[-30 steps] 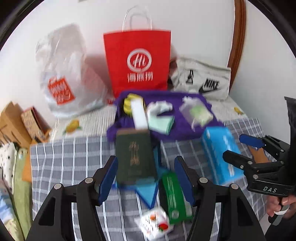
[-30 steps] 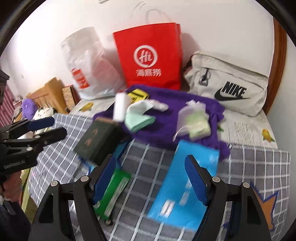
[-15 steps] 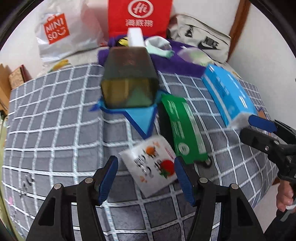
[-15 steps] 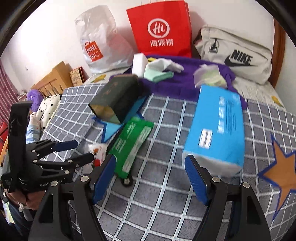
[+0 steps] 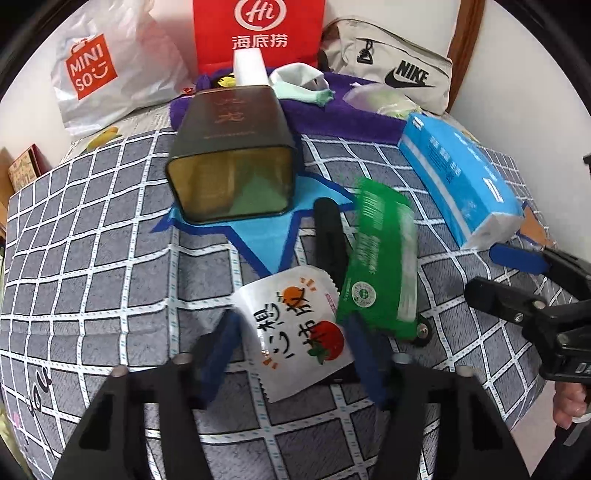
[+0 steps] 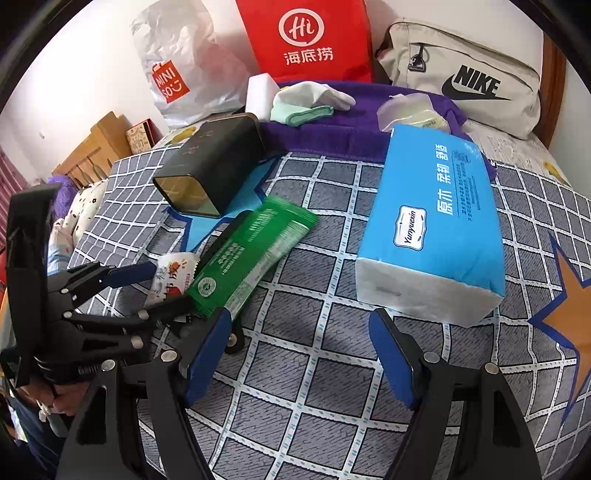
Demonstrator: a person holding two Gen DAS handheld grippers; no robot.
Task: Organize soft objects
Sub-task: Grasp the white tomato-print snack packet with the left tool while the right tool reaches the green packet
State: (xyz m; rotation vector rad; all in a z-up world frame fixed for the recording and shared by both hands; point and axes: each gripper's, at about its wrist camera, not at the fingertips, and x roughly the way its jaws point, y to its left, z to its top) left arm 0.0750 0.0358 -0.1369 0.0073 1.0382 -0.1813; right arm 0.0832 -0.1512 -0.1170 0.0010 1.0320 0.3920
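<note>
Two closing left gripper point(image 5: 291, 354) pads flank the white snack packet point(image 5: 295, 332).

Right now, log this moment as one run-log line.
left gripper: closing round white sachet, not yet gripped | right gripper: open, empty, before blue tissue pack | green pack: on quilt

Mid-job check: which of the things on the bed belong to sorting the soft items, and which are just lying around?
In the job:
white snack sachet, between the left gripper fingers, jaws just closing
green packet
blue tissue pack, ahead of the open right gripper

Lying about:
dark tin
red paper bag
Nike bag
</note>
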